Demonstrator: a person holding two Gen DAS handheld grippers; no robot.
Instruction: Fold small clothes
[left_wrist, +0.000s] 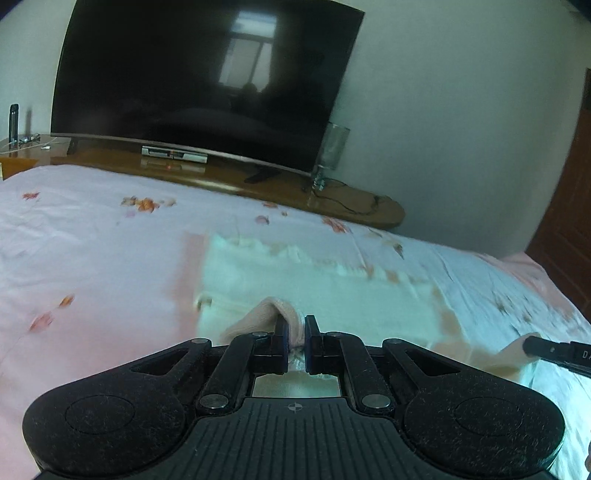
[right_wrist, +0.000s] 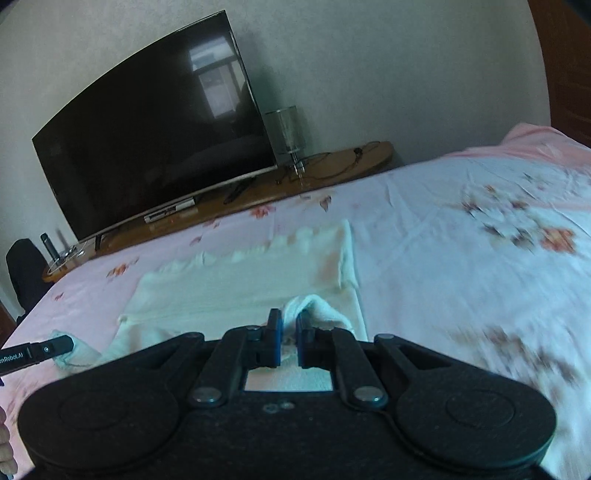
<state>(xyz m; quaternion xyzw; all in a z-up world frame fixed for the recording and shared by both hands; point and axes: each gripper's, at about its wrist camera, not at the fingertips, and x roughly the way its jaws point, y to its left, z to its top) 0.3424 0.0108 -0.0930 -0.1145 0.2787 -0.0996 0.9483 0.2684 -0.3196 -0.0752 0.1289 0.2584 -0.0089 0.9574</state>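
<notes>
A small pale cream garment (left_wrist: 314, 288) lies spread on the pink flowered bedsheet (left_wrist: 92, 258), its scalloped far edge toward the television. My left gripper (left_wrist: 296, 325) is shut on a bunched corner of the garment, lifted off the sheet. In the right wrist view the same garment (right_wrist: 240, 284) lies ahead, and my right gripper (right_wrist: 289, 321) is shut on another raised fold of it. Each gripper shows at the edge of the other's view: the right gripper (left_wrist: 528, 345) low right, the left gripper (right_wrist: 68, 343) low left, both with cloth at their tips.
A big dark television (left_wrist: 207, 81) stands on a low wooden bench (left_wrist: 258, 184) past the bed's far edge, with a glass vase (left_wrist: 332, 147) and cables beside it. A wooden door (left_wrist: 576, 221) is at the right. A dark chair (right_wrist: 26, 273) stands at the left.
</notes>
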